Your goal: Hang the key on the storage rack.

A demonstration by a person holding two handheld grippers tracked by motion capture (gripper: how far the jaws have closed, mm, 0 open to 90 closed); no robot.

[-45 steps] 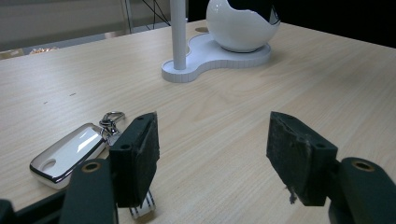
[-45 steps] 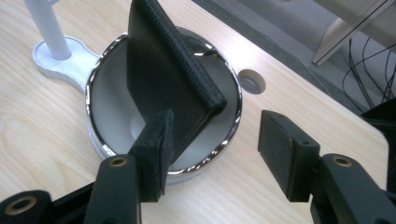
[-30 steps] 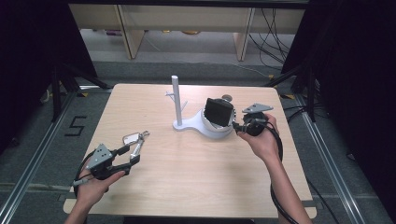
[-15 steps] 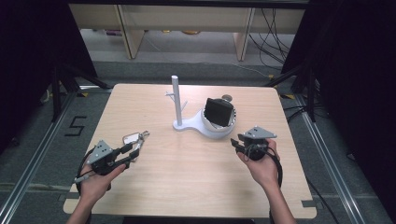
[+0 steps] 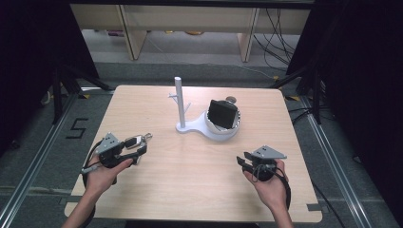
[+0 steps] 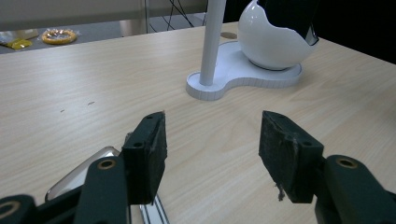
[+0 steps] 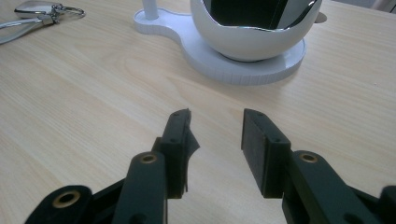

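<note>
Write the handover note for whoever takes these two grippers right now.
Left gripper: open, low over the wooden table, beside the silver key fob with ring.
Right gripper: open, empty, near the table's front right.
White stand with upright post sits mid-table; its egg-shaped white cup holds a black flat device.
Done: black device is in the cup.
Left: unclear; key fob isn't gripped.
</note>
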